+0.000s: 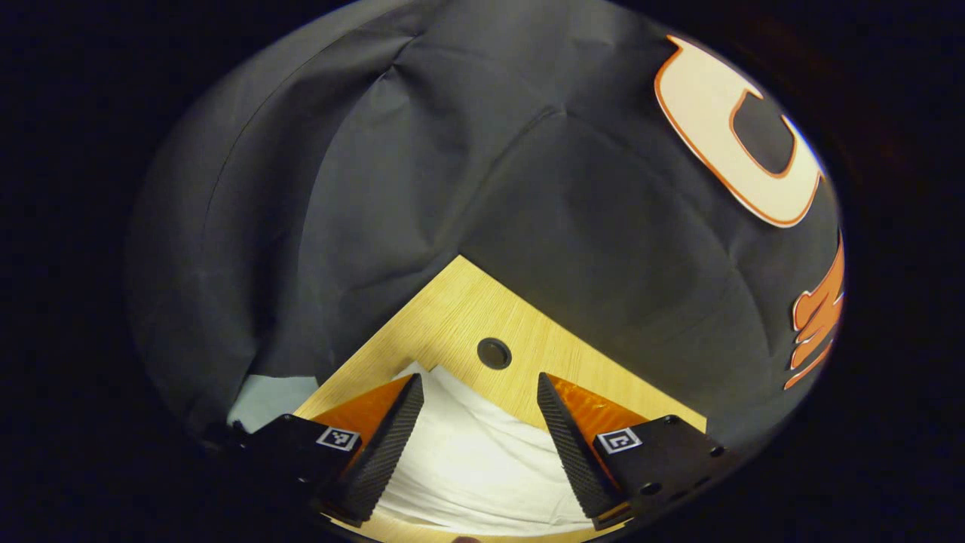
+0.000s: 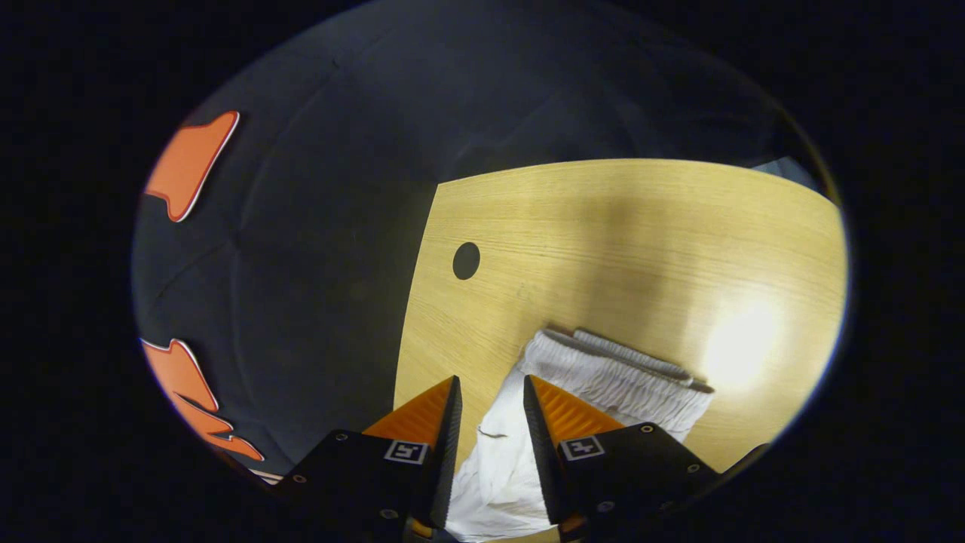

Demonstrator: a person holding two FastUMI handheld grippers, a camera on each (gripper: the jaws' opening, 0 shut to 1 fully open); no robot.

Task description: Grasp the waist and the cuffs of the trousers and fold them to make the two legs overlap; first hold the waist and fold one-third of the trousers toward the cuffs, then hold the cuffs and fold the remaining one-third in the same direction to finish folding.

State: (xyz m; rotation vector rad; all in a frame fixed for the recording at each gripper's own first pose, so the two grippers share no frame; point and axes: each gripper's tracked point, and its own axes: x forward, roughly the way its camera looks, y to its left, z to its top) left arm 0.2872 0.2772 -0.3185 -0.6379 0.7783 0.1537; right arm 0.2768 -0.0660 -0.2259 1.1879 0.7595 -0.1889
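In the left gripper view, my left gripper stands with its jaws spread wide, and the white trousers lie on the wooden table in the gap between the fingers. I cannot confirm any contact between either finger and the cloth; nothing is clamped. A pale edge of the fabric reaches toward the round hole in the tabletop, stopping just short of it. The table's corner points away from me toward the dark cloth wall. In the right gripper view, my right gripper has its jaws parted by a narrower gap, with a strip of the trousers running up between them. The gathered elastic waist lies just beyond the right-hand finger, flat on the table, with a folded band along its far edge. Whether these fingers press the cloth I cannot tell; the gap appears wider than the fabric's thickness. The tabletop hole sits well beyond the waist, near the table's left edge.
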